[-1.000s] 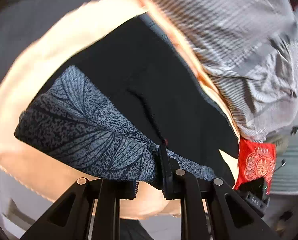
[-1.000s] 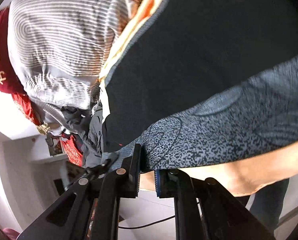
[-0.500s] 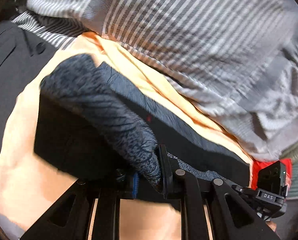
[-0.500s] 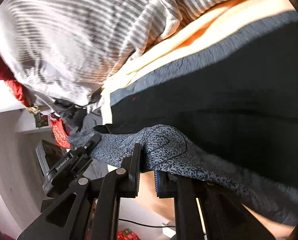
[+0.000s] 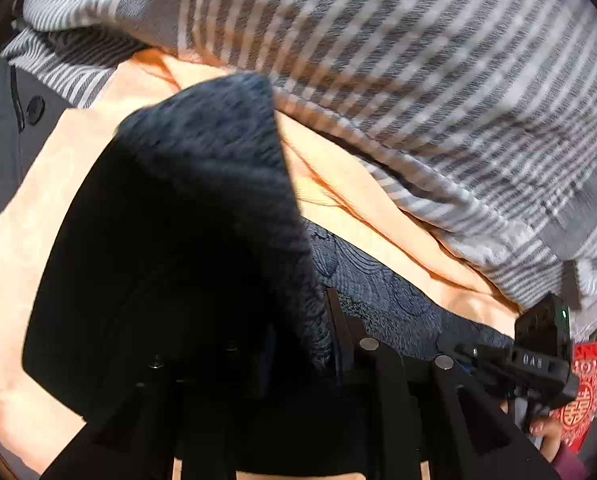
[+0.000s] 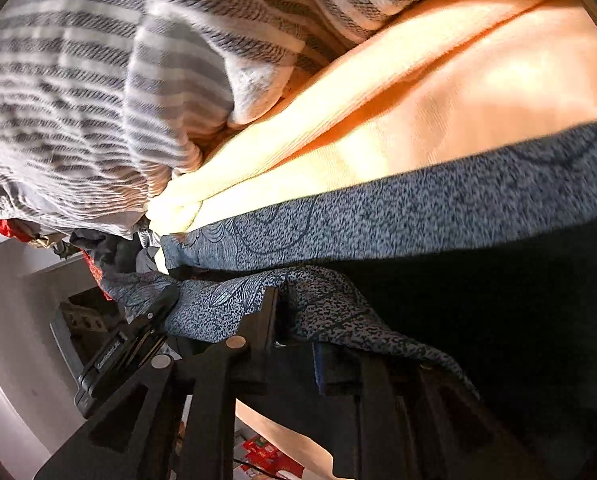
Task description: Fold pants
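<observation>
Up top, a grey-and-white striped blanket [image 5: 398, 80] fills most of the left wrist view, bunched in folds, and it spreads across the upper left of the right wrist view [image 6: 78, 100] too. Below it lies a peach-coloured sheet [image 5: 38, 240], warm light catching its creases [image 6: 438, 80], bright yellow where the sun hits. A dark grey garment with a button [image 5: 34, 109] sits at the far left edge. Low on the right, a red paper with a round gold pattern [image 5: 586, 392]. In the right wrist view, a pale wall [image 6: 2, 320] curves down the left side, with red packets on the floor [image 6: 262, 450] below.
</observation>
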A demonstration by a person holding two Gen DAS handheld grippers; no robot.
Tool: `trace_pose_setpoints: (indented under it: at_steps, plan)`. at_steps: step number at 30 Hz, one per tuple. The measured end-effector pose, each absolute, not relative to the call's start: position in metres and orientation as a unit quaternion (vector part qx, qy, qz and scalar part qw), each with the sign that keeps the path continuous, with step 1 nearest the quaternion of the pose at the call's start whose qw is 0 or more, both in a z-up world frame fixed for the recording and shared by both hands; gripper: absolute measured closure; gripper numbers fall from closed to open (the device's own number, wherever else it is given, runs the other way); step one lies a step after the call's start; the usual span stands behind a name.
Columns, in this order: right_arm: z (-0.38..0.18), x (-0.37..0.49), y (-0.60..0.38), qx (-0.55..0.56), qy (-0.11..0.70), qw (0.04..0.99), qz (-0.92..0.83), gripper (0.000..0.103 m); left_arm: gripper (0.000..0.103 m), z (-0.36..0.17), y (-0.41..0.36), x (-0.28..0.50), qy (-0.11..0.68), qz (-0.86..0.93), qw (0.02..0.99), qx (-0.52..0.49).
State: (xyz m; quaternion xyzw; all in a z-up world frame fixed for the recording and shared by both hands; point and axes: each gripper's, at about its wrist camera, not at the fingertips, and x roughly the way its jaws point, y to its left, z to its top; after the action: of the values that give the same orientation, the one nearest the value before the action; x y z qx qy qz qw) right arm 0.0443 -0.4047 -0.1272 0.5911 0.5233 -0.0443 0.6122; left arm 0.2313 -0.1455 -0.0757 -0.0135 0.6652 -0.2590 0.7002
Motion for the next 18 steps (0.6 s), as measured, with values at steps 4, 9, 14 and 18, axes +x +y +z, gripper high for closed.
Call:
trace_pose_setpoints:
  at_steps: [4, 9, 14, 18]
  plan:
    - [-0.120, 0.053, -0.405, 0.584, 0.529, 0.616, -0.028, 0.056, 0.078, -0.059, -0.146, 0.226, 0.662, -0.267, 0.700, -0.006]
    - [-0.103, 0.067, -0.399, 0.581, 0.520, 0.626, -0.012, 0.032, 0.031, -0.034, -0.145, 0.222, 0.629, -0.241, 0.738, 0.035]
    - [-0.099, 0.074, -0.397, 0.594, 0.513, 0.619, 0.006, 0.031, 0.027, -0.010, -0.136, 0.224, 0.595, -0.218, 0.771, 0.065]
    - [-0.067, 0.071, -0.396, 0.589, 0.485, 0.646, 0.037, 0.031, 0.027, -0.020, -0.159, 0.197, 0.587, -0.240, 0.761, 0.141]
